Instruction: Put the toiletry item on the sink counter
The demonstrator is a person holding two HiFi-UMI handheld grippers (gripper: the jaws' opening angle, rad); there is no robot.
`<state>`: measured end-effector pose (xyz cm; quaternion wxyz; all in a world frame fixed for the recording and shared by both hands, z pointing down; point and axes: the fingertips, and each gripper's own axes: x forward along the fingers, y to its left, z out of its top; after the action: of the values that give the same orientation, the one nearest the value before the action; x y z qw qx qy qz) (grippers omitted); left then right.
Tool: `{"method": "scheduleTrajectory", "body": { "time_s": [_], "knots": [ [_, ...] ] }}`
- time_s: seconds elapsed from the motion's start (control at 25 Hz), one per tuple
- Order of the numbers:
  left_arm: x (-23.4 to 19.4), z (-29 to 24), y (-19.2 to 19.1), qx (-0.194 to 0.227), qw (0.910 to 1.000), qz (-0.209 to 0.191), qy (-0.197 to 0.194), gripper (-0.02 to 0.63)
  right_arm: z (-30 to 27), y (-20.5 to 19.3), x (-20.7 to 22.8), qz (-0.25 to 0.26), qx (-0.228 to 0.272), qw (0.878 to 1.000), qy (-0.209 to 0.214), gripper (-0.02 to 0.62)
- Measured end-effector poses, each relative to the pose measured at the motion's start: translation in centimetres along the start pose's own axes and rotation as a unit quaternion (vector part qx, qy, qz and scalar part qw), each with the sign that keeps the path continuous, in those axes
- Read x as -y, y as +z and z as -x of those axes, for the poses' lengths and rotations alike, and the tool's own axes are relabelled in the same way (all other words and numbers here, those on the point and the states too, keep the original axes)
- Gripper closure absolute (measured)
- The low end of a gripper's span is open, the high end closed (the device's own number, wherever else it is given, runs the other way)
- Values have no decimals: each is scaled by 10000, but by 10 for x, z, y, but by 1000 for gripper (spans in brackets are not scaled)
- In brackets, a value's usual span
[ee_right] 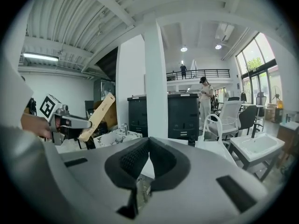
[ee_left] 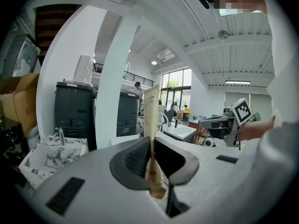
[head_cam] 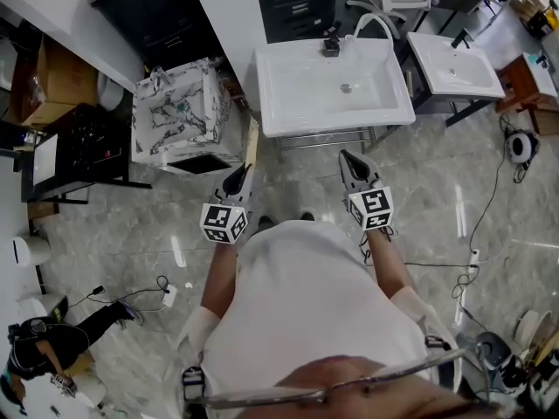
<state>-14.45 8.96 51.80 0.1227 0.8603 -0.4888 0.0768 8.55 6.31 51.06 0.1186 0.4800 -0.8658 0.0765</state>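
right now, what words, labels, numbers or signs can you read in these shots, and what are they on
Tan pack held in the left gripper: dark capital print, seen nearly edge-on, too blurred to read.
Left marker cube and right marker cube: black-and-white square patterns only, no words or numbers.
Nothing else in view carries readable text.

Person in white top (head_cam: 297, 295), white sleeves (head_cam: 199, 326) reaching about the elbow, thin-rimmed glasses (head_cam: 349, 389), dark shoes (head_cam: 262, 223). Left gripper (head_cam: 243, 173) and right gripper (head_cam: 348, 159): light grey moulded shells, black ribbed pads (ee_left: 138, 157) inside the jaws, black rectangular slots (ee_left: 65, 196) on the housing. Each has a white cube (head_cam: 224, 223) with black square markers.
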Motion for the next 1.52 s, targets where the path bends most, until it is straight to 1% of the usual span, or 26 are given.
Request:
{"method": "scheduleTrajectory", "body": {
  "time_s": [0.36, 0.76, 0.92, 1.24, 1.52],
  "knots": [
    [12, 4, -7, -44, 9998, 70, 168, 574, 7, -15, 8, -92, -130, 9998, 90, 589],
    [8, -14, -15, -95, 9998, 170, 107, 574, -3, -19, 17, -93, -211, 9997, 53, 589],
    [1, -32, -14, -105, 9998, 159, 11, 574, -14, -20, 27, -121, -255, 9996, -30, 589],
    [-27, -85, 3, -104, 9996, 128, -241, 574, -50, -11, 49, -139, -303, 9992, -215, 589],
    [-64, -137, 11, -238, 9983, 173, -498, 574, -94, -5, 66, -167, -451, 9981, -392, 589]
  ]
}}
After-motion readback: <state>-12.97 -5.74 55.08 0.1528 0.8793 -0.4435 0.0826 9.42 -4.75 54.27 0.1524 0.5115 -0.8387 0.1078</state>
